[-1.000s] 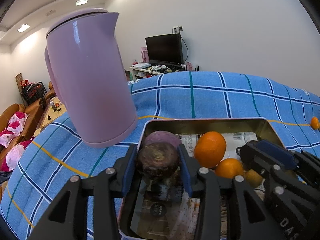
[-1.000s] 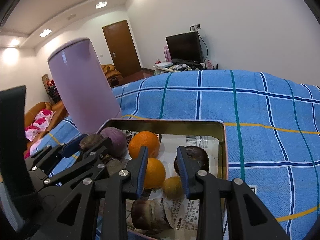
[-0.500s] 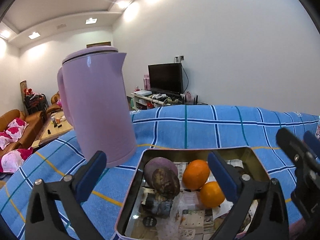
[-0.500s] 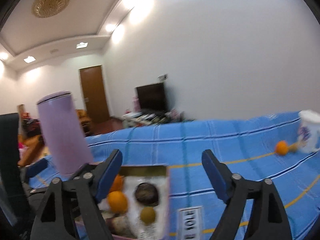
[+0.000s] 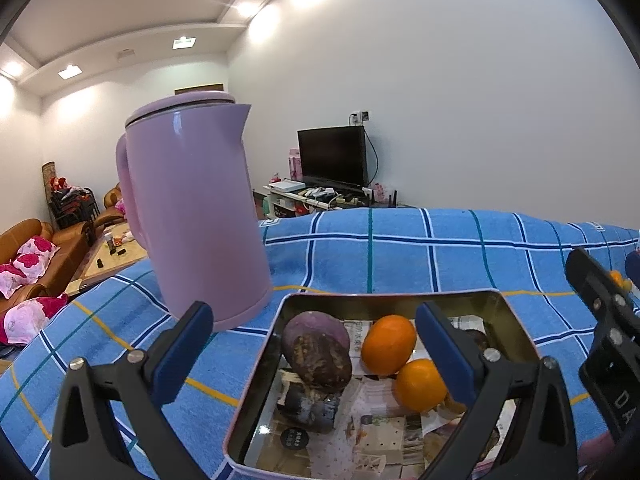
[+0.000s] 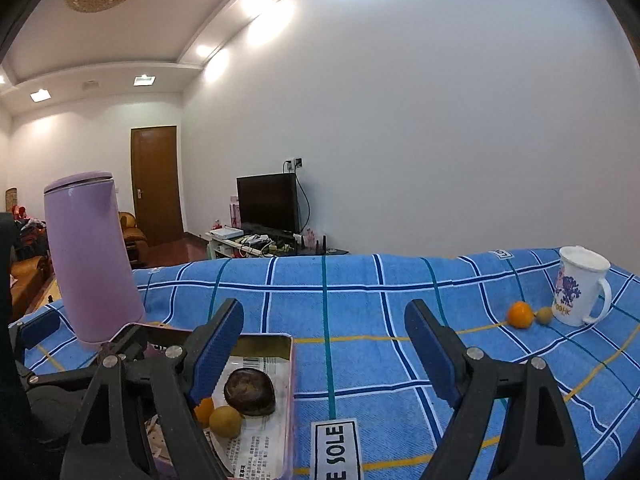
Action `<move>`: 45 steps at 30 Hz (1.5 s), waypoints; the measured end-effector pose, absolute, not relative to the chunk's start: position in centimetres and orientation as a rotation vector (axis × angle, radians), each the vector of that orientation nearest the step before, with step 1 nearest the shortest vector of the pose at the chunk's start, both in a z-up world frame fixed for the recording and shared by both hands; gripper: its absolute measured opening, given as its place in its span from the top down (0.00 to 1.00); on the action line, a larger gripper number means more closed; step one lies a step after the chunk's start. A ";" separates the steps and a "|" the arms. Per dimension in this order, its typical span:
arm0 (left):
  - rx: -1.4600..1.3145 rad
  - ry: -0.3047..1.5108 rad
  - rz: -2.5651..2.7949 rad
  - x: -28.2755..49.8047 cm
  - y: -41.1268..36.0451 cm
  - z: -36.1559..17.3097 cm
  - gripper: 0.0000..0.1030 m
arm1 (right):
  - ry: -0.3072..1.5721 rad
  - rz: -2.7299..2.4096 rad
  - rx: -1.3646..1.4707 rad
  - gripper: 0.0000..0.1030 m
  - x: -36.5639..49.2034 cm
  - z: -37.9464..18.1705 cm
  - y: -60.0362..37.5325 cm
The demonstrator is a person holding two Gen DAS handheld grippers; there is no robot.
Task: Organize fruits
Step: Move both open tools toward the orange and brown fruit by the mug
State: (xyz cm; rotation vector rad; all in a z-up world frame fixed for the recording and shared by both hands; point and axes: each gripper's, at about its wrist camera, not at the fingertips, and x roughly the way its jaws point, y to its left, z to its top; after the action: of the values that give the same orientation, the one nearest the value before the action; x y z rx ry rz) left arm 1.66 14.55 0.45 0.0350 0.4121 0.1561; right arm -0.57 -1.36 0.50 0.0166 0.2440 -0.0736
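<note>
Both sets of jaws stood spread wide with nothing between them. At the bottom of the left wrist view, the left gripper point(image 5: 314, 344) held its blue-padded fingers apart above the near end of a shallow rectangular metal tin point(image 5: 256, 364) lined with printed paper. Inside the tin, near to far, lay a dark stubby cylindrical item point(image 5: 308, 402), a mottled purple-brown sweet potato point(image 5: 316, 350), and two round oranges point(image 5: 420, 386), one just behind the other. Just beyond the tin, at centre left, a tall lilac plastic kettle point(image 5: 192, 216) stood upright on the blue checked cloth point(image 5: 360, 256).

At the bottom of the right wrist view, the right gripper point(image 6: 324, 350) was likewise empty, hovering over bare cloth beside the tin's right wall. In the lower left of that view, a dark brown round fruit point(image 6: 249, 397) and a small yellow-brown fruit point(image 6: 225, 421) rested in the tin. Far off at the right edge, a loose small orange point(image 6: 520, 314) and a small tan fruit point(image 6: 544, 315) sat on the cloth, the tan one right beside a white printed mug point(image 6: 578, 288).

Those two strays seemed to be the remaining work. To collect them well, the right gripper should approach low, straddle the orange first, close gently so it does not roll, and avoid nudging the mug.
</note>
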 end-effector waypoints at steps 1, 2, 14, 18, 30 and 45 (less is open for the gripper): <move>0.035 0.411 0.153 1.6 14.5 0.4 0.00 | 0.248 -0.074 0.015 0.18 -0.6 0.4 -1.4; 0.034 0.413 0.149 1.6 14.4 0.4 0.00 | 0.253 -0.079 0.011 0.18 -0.5 0.4 -1.5; 0.020 0.437 0.100 1.5 13.4 0.2 0.00 | 0.275 -0.103 -0.014 0.18 -0.8 0.2 -3.1; 0.020 0.456 0.083 1.4 12.6 0.1 0.00 | 0.282 -0.097 -0.021 0.18 -1.1 0.3 -3.8; 0.093 0.473 0.008 0.1 7.8 0.0 0.00 | 0.306 -0.118 -0.039 0.18 -2.0 0.4 -8.7; 0.202 0.488 -0.128 -0.7 -1.3 0.0 0.00 | 0.385 -0.242 0.061 0.19 -2.7 0.4 -19.0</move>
State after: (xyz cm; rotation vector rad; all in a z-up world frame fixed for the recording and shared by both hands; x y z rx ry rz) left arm -0.71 -1.31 -0.05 0.2020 0.4881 -0.1278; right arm -2.73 -19.01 0.43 0.0609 0.3853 -0.2417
